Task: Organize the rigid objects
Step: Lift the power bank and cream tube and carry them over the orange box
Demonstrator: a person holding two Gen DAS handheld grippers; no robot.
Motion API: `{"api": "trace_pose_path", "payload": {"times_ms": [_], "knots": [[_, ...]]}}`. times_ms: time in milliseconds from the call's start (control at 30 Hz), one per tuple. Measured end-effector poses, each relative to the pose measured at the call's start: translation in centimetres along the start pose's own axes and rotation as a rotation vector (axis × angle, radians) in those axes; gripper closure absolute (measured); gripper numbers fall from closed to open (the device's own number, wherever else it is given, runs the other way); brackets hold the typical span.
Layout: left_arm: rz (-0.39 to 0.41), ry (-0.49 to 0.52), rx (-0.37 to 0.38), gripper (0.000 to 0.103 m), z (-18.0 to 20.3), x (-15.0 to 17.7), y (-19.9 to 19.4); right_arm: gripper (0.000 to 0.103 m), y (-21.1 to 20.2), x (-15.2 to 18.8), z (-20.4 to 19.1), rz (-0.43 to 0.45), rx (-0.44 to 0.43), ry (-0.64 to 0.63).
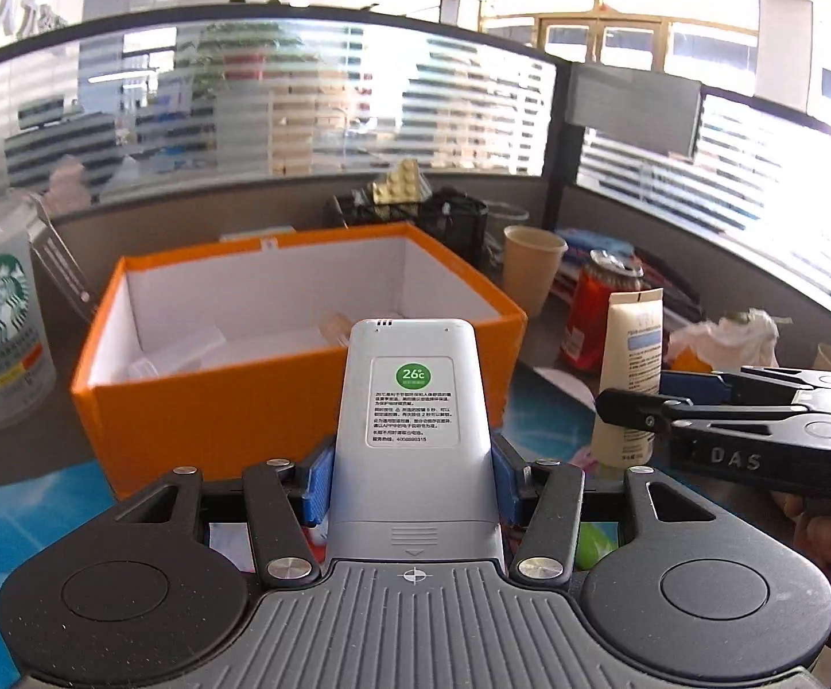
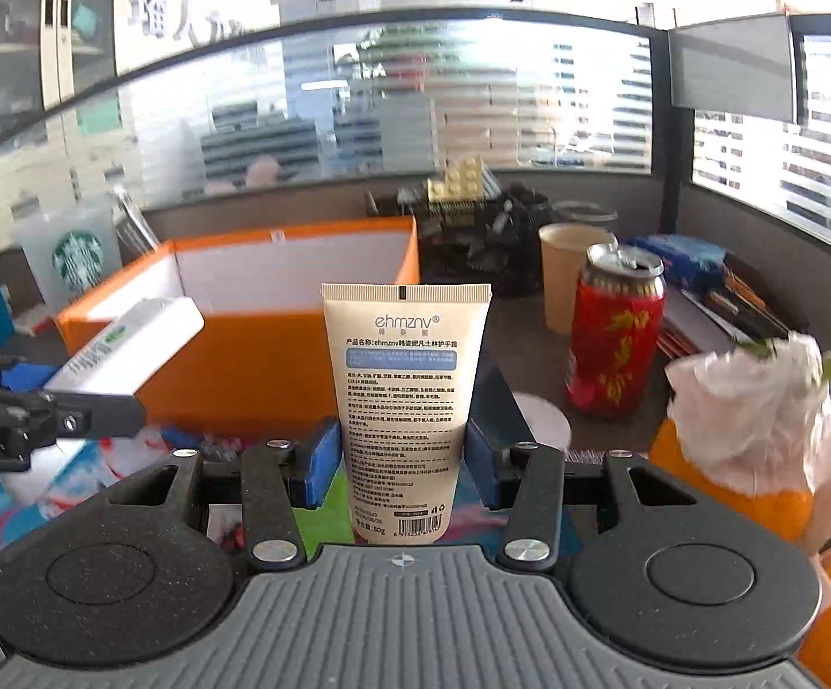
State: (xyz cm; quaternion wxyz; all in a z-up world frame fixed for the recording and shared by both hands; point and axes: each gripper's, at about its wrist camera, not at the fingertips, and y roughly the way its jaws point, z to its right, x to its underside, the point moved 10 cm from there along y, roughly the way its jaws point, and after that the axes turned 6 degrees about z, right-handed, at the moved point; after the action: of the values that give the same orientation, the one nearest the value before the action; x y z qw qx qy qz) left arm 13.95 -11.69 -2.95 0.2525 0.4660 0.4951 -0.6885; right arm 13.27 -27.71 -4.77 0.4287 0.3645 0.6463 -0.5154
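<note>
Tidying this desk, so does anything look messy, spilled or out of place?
One thing: a crumpled white plastic bag lies bunched over orange fruit at the desk's right edge. The red can stands upright but is already opened. No spill shows.

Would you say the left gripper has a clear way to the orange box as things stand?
Probably yes: the left gripper, shut on the remote, faces the orange box directly, with nothing between them.

White remote control (image 1: 412, 419), label side up, was clamped lengthwise; cream hand cream tube (image 2: 406, 402), crimp end up, was clamped upright. Open orange box (image 1: 278, 339) sat beyond, white-lined.
</note>
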Motion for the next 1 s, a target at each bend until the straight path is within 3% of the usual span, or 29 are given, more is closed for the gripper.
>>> {"api": "trace_pose_path", "payload": {"times_ms": [467,1000], "knots": [[0.06,-0.047,-0.042,0.052,-2.8,-6.0,0.0,0.059,0.8,-7.0,-3.0,0.075,-0.108,-0.032],[0.087,-0.026,-0.096,0.052,-5.5,-9.9,2.9,0.059,6.7,-12.1,-5.0,0.066,-0.158,-0.077]]}}
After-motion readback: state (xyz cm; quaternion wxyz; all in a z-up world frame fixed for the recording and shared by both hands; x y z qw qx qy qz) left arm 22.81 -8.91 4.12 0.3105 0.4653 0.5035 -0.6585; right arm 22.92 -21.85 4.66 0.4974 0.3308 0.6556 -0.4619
